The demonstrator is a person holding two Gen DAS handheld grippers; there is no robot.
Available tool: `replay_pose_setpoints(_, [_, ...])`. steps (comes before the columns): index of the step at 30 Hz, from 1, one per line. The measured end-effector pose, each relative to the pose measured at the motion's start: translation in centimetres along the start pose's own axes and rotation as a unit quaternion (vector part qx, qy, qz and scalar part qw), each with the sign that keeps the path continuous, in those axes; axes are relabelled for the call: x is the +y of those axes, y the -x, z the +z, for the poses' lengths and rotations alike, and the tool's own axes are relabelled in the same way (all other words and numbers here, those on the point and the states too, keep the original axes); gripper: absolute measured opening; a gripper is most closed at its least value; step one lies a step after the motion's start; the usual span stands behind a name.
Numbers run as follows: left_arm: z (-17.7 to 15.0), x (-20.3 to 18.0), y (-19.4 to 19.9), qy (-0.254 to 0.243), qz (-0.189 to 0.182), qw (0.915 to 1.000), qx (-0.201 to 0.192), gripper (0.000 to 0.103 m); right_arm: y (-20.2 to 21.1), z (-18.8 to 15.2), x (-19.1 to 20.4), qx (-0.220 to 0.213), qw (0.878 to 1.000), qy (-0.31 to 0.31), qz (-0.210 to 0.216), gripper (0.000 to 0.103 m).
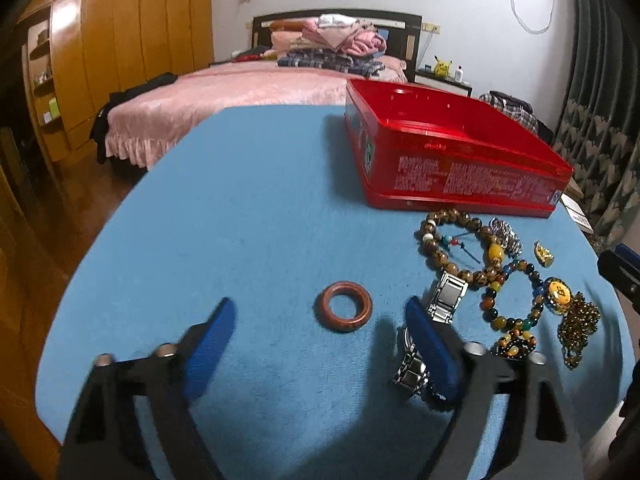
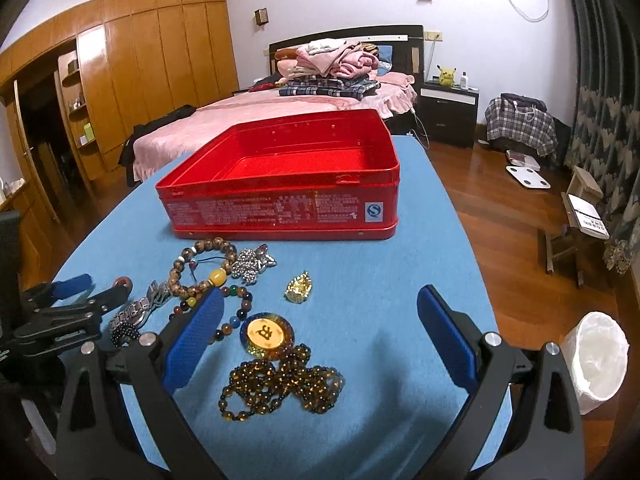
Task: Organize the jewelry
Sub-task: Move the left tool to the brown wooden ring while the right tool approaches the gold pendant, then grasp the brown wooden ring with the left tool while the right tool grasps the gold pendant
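Observation:
A brown ring point(image 1: 343, 306) lies on the blue table point(image 1: 240, 200), just ahead of and between the fingers of my open left gripper point(image 1: 320, 305). Its right finger overlaps a silver watch point(image 1: 446, 296). To the right lie a brown bead bracelet point(image 1: 452, 214), a multicoloured bracelet point(image 1: 500, 320) and a gold charm point(image 1: 545, 254). My right gripper point(image 2: 320, 294) is open over a yellow pendant point(image 2: 266, 334) on a brown bead necklace point(image 2: 280, 384). The open red tin point(image 2: 280, 204) stands behind, empty.
A silver bead cluster point(image 2: 250, 266) sits near the tin. The left gripper point(image 2: 80, 292) shows at the right wrist view's left edge. Off the table's right side stand a white bin point(image 2: 596, 360) and a wooden stool point(image 2: 576, 232). A bed lies beyond.

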State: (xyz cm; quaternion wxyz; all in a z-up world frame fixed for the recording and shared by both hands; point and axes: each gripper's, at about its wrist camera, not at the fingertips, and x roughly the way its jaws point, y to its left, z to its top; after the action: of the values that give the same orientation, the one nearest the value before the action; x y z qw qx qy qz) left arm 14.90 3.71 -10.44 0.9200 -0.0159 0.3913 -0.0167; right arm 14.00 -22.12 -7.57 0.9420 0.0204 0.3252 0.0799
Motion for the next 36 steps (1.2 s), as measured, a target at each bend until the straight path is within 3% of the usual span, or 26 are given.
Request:
replay_pose_setpoints(3, [-0.1, -0.2, -0.4, -0.005, 0.004, 1.0000, 0.002, 0.069, -0.1, 0.1, 0.0, 0.000, 1.000, 0.000, 0.002, 0.094])
replay_pose_setpoints(8, [0.0, -0.6, -0.4, -0.015, 0.000, 0.9999, -0.002, 0.042, -0.4, 0.1, 0.2, 0.004, 1.000, 0.001, 0.003, 0.094])
replay_pose_setpoints(10, [0.1, -1.0, -0.4, -0.020, -0.007, 0.9998, -0.003, 0.031, -0.6, 0.3, 0.3, 0.006, 1.000, 0.001, 0.006, 0.088])
replay_pose_setpoints(24, [2.1, -2.0, 0.6, -0.015, -0.015, 0.9994, -0.029, 0.031, -3.7, 1.3, 0.2, 0.046, 0.999, -0.015, 0.013, 0.062])
replay_pose_setpoints(36, [3.1, -2.8, -0.1, -0.016, -0.019, 0.9993, -0.029, 0.031, -6.2, 1.0, 0.4, 0.089, 0.996, -0.009, 0.009, 0.045])
